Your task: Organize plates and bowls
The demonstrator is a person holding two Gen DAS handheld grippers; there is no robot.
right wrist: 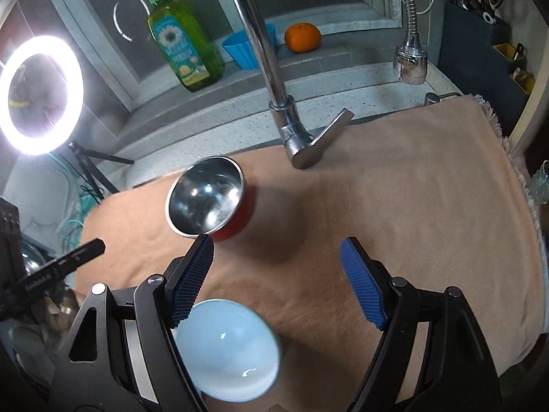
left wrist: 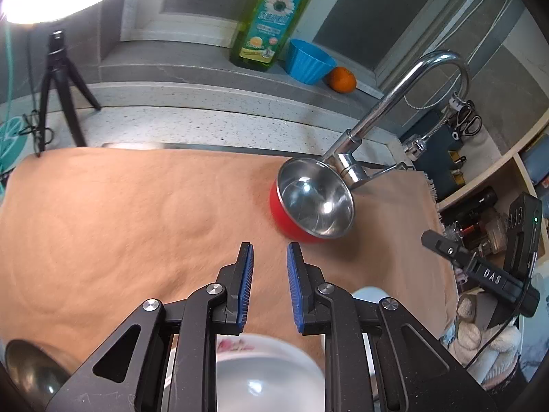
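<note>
Left wrist view: the left gripper (left wrist: 270,250) hovers with fingers slightly apart, gripping nothing; the red bowl (left wrist: 314,202) sits ahead near the tan cloth's (left wrist: 120,213) far right edge.
Right wrist view: the right gripper (right wrist: 276,245) is spread wide and empty; the red bowl (right wrist: 211,199) lies just beyond its left fingertip, and a pale blue bowl (right wrist: 228,348) is beneath it near the cloth's (right wrist: 411,189) near edge.

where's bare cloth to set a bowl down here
Free: the tan cloth right of the red steel bowl, out to its fringed edge, and the wide stretch left of that bowl. Crowded: around the faucet base, and near the pale blue bowl below the right gripper.
</note>
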